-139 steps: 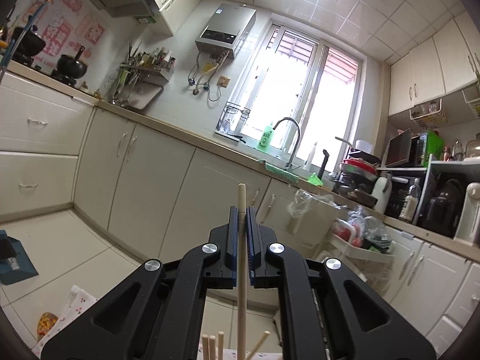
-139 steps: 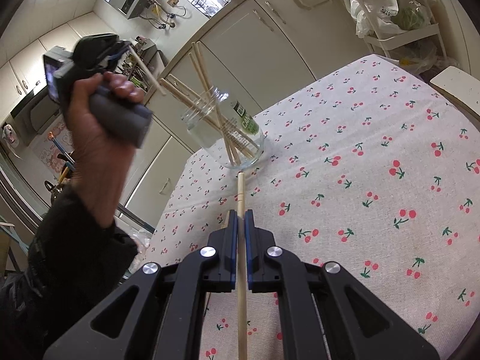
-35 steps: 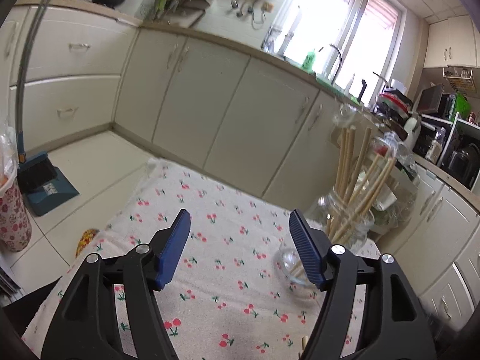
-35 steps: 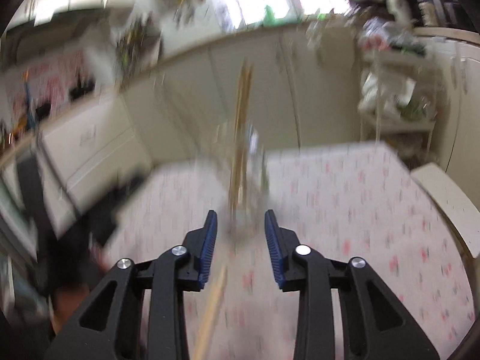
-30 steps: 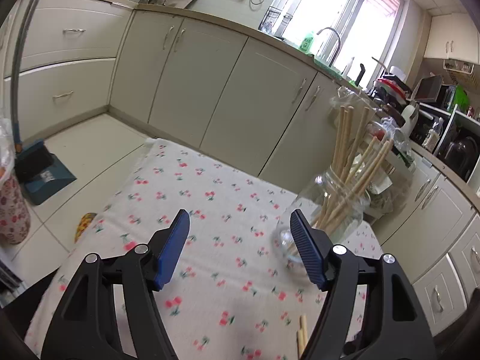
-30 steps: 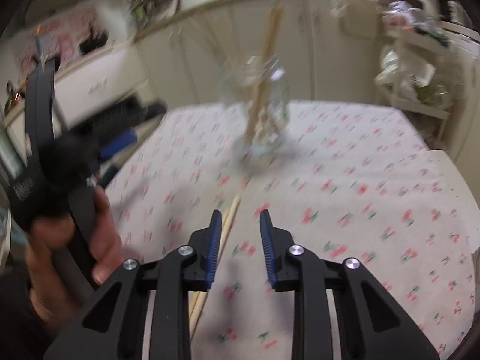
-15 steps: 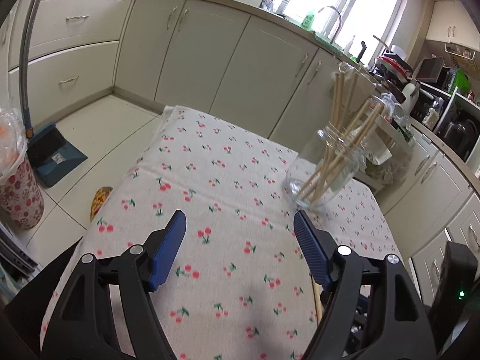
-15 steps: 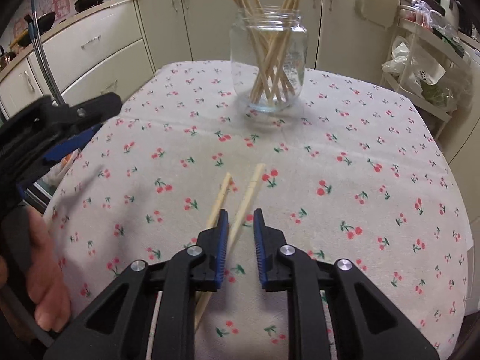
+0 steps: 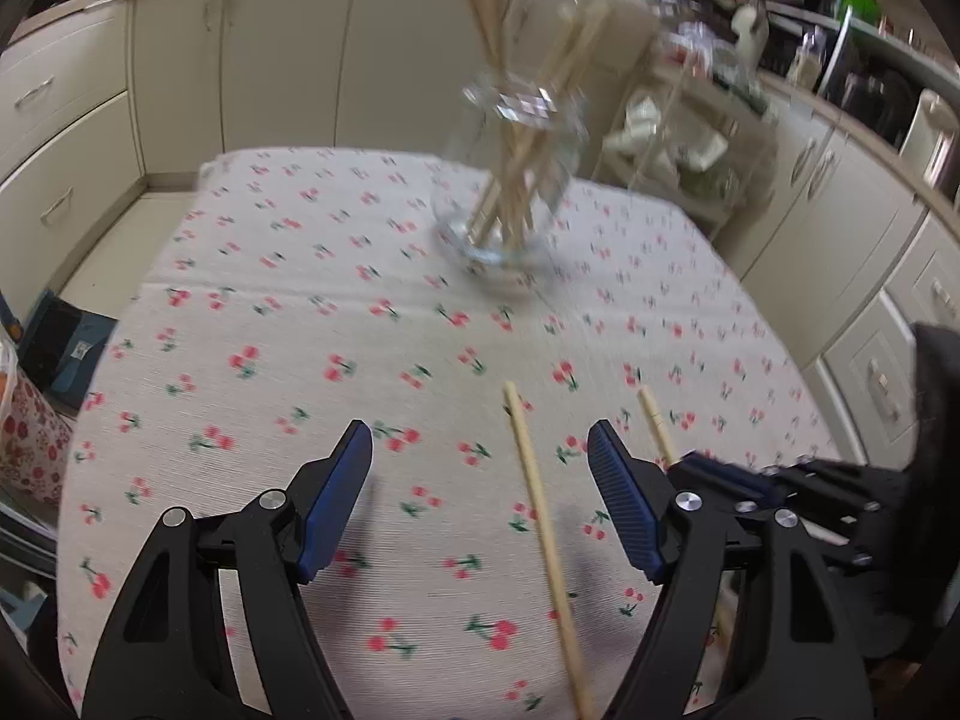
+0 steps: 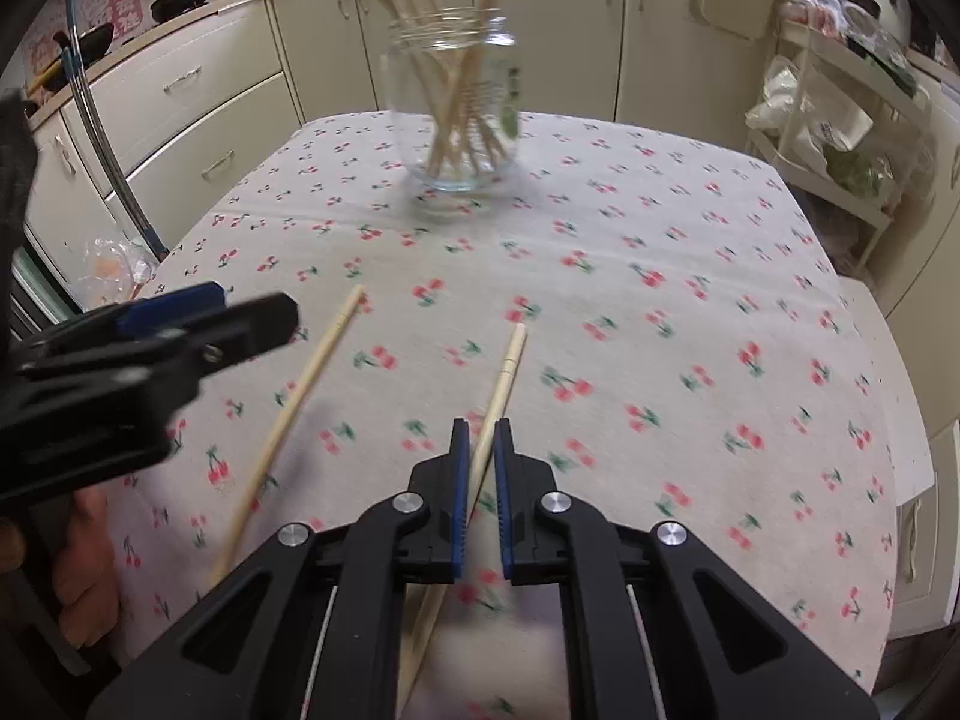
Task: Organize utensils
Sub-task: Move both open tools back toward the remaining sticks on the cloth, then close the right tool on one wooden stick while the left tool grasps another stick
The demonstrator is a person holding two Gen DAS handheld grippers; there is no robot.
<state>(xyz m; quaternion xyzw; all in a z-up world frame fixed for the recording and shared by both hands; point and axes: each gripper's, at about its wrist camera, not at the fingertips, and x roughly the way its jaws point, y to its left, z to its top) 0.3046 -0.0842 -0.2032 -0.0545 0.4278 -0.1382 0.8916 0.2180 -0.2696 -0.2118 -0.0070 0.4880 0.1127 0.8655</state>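
Two chopsticks (image 10: 288,414) out, jar (image 10: 453,114) perhaps nine.

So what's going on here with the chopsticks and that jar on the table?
A person is gathering loose chopsticks into a glass jar that already holds several, on the cherry-print tablecloth. Two chopsticks are left lying on the cloth. The right tool has just been closing its jaws and now pinches the right chopstick. The left tool is open, its jaws straddling the left chopstick without touching it yet.
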